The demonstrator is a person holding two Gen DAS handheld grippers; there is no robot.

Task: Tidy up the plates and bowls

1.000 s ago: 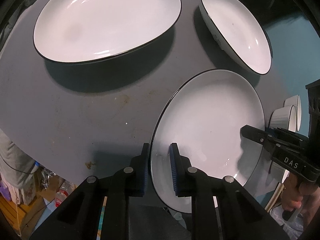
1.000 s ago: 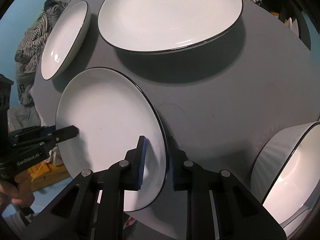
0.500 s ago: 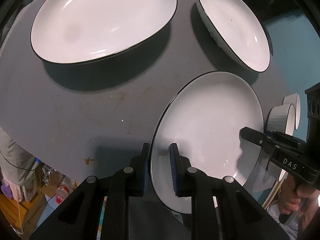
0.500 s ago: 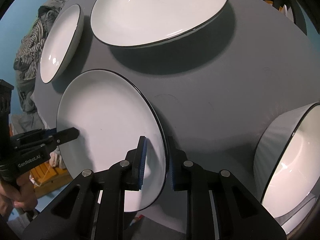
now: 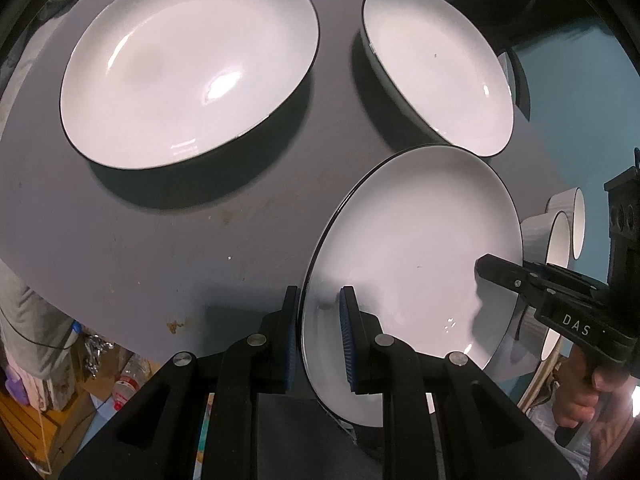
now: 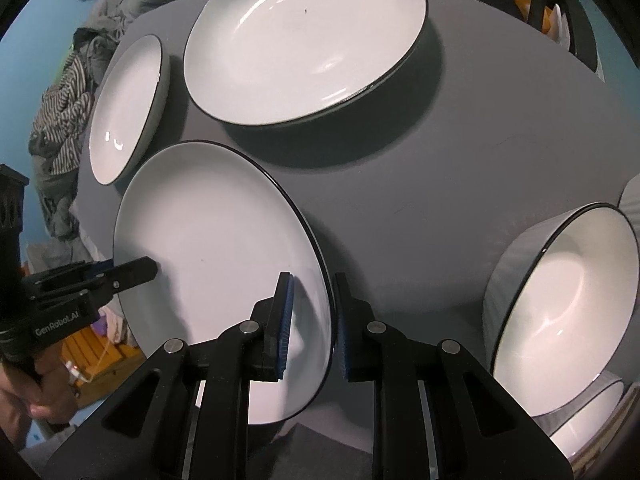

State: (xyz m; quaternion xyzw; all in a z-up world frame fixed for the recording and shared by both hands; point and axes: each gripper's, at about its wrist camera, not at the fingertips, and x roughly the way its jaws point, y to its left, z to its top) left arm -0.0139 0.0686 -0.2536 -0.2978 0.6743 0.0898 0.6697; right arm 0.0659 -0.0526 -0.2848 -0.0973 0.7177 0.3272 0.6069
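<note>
A white plate with a black rim [image 5: 416, 256] [image 6: 216, 256] is held between both grippers, above the grey table. My left gripper [image 5: 318, 328] is shut on its left rim. My right gripper [image 6: 310, 320] is shut on its opposite rim. The right gripper also shows in the left wrist view [image 5: 516, 280], the left one in the right wrist view [image 6: 120, 276]. A large white plate [image 5: 192, 64] [image 6: 304, 40] and a smaller deep plate [image 5: 440, 68] [image 6: 124, 108] lie on the table beyond.
The grey table [image 5: 120, 232] [image 6: 460, 168] has stains near its front edge. White ribbed bowls [image 6: 560, 304] [image 5: 556, 232] stand at the right. Clothes [image 6: 64, 104] are piled beyond the table's left edge. Clutter lies on the floor below [image 5: 60, 380].
Both grippers and the held plate have moved forward toward the large plate, which looks nearer and bigger now. Both grips are unchanged.
</note>
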